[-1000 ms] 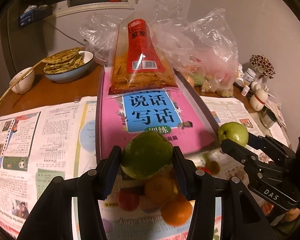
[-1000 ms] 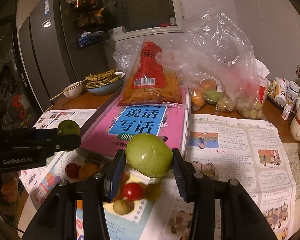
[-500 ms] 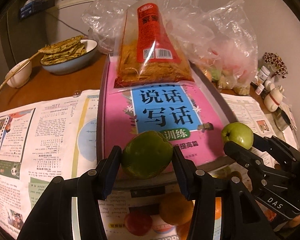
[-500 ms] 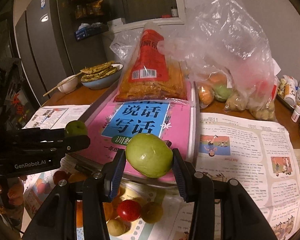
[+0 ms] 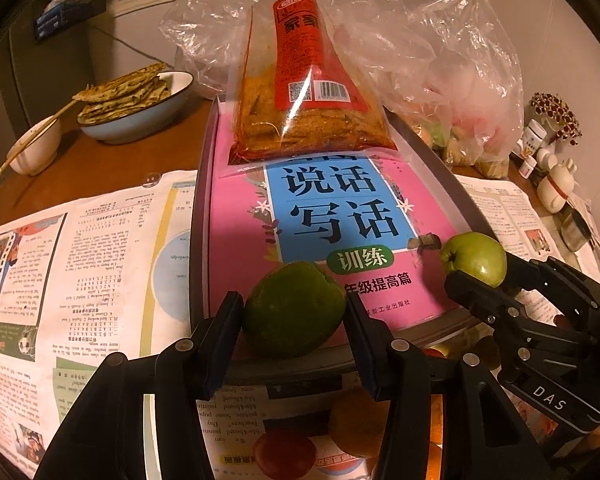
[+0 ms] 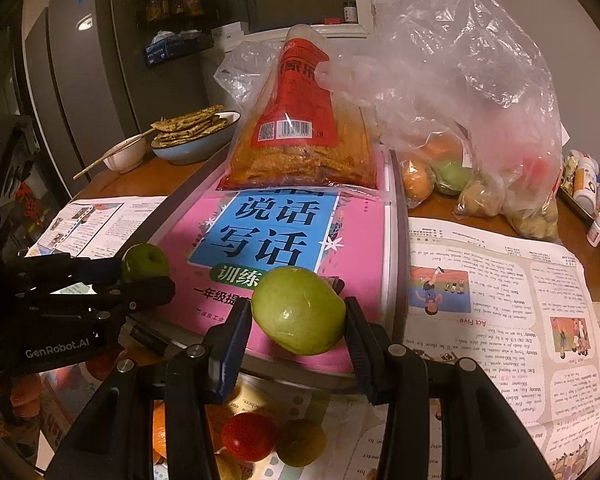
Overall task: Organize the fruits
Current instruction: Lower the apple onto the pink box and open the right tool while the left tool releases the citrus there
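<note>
My left gripper (image 5: 294,303) is shut on a dark green fruit (image 5: 294,312) held over the near edge of a dark tray (image 5: 198,240) lined with a pink book (image 5: 240,216). To its right, my right gripper (image 5: 480,276) is clamped on a lighter green apple (image 5: 474,258). In the right wrist view, the right gripper (image 6: 298,308) holds that apple (image 6: 300,312) above the tray's (image 6: 398,240) near end. The left gripper (image 6: 144,274) and its fruit (image 6: 146,260) show at the left. A red tomato (image 6: 249,436) and other small fruits lie on newspaper below.
A red snack bag (image 5: 304,92) lies on the tray's far end. Clear plastic bags (image 6: 460,120) holding more fruit sit behind at the right. A bowl of flatbreads (image 5: 132,100) and a small white bowl (image 5: 36,152) stand at the back left. Newspaper (image 6: 500,300) covers the table.
Both grippers have moved forward and down with their fruits, from above the loose fruits to over the tray's near edge. The loose fruits have slid toward the bottom of each view.
</note>
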`<state>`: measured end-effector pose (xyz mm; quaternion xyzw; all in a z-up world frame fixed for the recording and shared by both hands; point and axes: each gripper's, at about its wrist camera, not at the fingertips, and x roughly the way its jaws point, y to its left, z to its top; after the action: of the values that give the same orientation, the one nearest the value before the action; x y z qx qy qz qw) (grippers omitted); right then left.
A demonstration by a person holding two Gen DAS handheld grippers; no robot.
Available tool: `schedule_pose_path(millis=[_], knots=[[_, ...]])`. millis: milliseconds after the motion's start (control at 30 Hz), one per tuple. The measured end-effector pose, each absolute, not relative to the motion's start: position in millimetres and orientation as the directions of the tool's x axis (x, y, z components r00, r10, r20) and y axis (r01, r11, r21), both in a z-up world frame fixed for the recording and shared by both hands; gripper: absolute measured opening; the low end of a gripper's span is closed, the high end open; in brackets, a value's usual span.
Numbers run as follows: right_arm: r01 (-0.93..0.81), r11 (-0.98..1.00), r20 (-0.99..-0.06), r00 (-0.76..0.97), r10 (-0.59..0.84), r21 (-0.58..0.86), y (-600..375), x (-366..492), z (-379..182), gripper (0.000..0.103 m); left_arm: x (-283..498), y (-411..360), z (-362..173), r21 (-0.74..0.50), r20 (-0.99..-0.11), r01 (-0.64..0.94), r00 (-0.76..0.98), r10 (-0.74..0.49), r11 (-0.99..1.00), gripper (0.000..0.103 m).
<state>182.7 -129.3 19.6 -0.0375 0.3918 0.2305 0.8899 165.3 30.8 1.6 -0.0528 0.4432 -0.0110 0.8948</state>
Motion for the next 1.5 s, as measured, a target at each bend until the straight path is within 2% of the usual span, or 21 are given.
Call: schedule_pose_path(millis=[833, 1133, 1400, 1500], knots=[[-0.410, 0.904, -0.722, 0.590, 0.362, 0.118, -137.0, 185.2, 17.9, 0.047, 160.7, 29.9, 1.7, -0.092, -0.795, -0.035, 0.605, -0.052, 0.995, 0.053], [-0.400, 0.908, -0.708, 0.606, 0.363, 0.124, -141.8, 179.8, 23.0, 0.055, 156.4, 30.4, 2.8, -0.095, -0.797, -0.042, 0.601, -0.051, 0.995, 0.053], [-0.389, 0.908, -0.684, 0.620, 0.384, 0.156, -150.2, 174.1, 28.7, 0.071, 149.7, 27.4, 10.5, -0.099, -0.785, -0.029, 0.617, -0.060, 0.995, 0.056], [-0.388, 0.909, -0.679, 0.628, 0.381, 0.151, -152.6, 171.6, 31.6, 0.072, 147.6, 27.1, 14.0, -0.098, -0.780, -0.031, 0.624, -0.057, 0.995, 0.058]])
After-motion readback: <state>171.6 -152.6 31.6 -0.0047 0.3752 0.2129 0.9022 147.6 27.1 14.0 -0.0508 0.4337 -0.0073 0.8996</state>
